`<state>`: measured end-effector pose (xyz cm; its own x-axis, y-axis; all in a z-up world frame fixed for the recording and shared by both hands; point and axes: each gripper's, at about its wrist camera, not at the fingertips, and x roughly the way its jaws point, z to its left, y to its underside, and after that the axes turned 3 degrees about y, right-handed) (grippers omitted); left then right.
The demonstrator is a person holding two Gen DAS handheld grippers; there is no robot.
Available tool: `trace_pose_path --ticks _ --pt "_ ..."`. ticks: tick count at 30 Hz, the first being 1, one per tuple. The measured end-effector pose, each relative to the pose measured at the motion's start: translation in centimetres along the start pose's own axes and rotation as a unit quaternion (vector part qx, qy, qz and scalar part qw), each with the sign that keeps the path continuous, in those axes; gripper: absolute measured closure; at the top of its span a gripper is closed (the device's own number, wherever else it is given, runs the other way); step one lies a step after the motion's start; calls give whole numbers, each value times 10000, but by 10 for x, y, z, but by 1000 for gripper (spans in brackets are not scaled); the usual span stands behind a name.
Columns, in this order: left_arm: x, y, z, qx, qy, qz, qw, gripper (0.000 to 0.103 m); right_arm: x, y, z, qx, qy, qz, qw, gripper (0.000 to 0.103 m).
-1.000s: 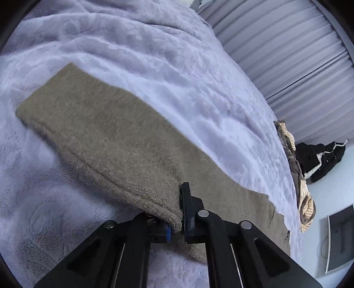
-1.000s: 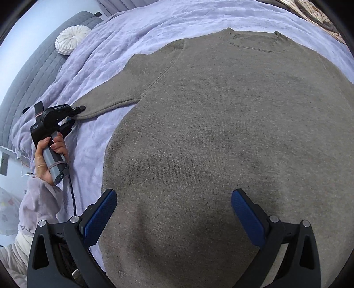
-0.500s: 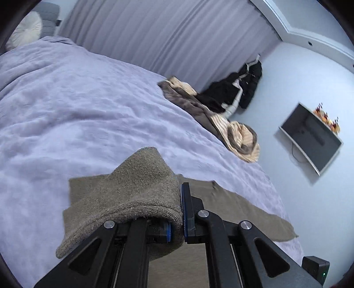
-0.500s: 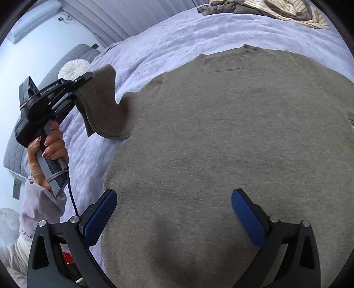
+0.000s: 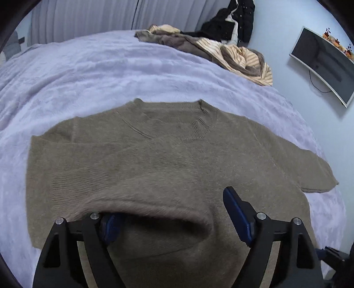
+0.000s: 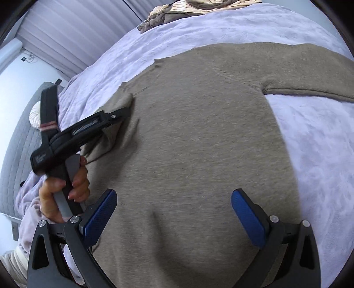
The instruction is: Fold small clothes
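Note:
A brown knit sweater (image 5: 177, 155) lies flat on the lilac bedspread (image 5: 110, 71), neckline away from me. Its left sleeve (image 5: 110, 177) is folded across the chest, and the cuff (image 5: 194, 218) drapes between the fingers of my left gripper (image 5: 174, 219), which is open. In the right wrist view the sweater (image 6: 199, 144) fills the frame, its other sleeve (image 6: 309, 88) stretched out to the right. My right gripper (image 6: 172, 212) is open and empty above the sweater's lower body. The left gripper (image 6: 119, 113) shows there, hand-held over the sweater's left side.
A heap of striped and brown clothes (image 5: 232, 53) lies at the bed's far edge, with a black jacket (image 5: 232, 20) behind it. A monitor (image 5: 323, 64) hangs on the right wall. Grey curtains (image 5: 110, 17) hang behind the bed. A grey headboard (image 6: 20, 137) and round cushion are at left.
My left gripper carried the sleeve cuff up and over onto the sweater's chest, then opened and let it go. The right gripper stayed open, shifting slightly over the sweater.

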<state>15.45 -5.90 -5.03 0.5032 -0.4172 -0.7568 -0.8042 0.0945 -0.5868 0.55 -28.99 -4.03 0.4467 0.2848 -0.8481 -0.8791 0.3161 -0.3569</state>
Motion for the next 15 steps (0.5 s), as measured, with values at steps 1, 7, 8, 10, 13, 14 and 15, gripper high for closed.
trace_pose_path --ticks 1,7,8,10,13,14,15 --pt "-11 3 5 -16 -38 -53 10000 20 2 -4 2 -78 53 -17 10000 0" --pt "-66 11 78 -474 -797 -677 9934 20 9 -36 51 -1257 393 -309 9908 0" --pt "-67 10 95 -628 -911 -609 9920 20 13 -42 70 -1628 482 -393 9847 0" --pt "-61 8 134 -1147 -1013 -329 9877 20 25 -48 109 -2445 741 -525 9654 0" --pt "-43 8 181 -1910 -601 115 9797 20 55 -46 169 -3749 1298 -725 9151 0" --pt "-35 5 188 -2024 -476 188 9780 20 69 -45 186 -4113 1468 -792 8961 1" --pt "-30 2 193 -2066 -361 222 9775 20 80 -44 198 -4369 1591 -816 8816 1"
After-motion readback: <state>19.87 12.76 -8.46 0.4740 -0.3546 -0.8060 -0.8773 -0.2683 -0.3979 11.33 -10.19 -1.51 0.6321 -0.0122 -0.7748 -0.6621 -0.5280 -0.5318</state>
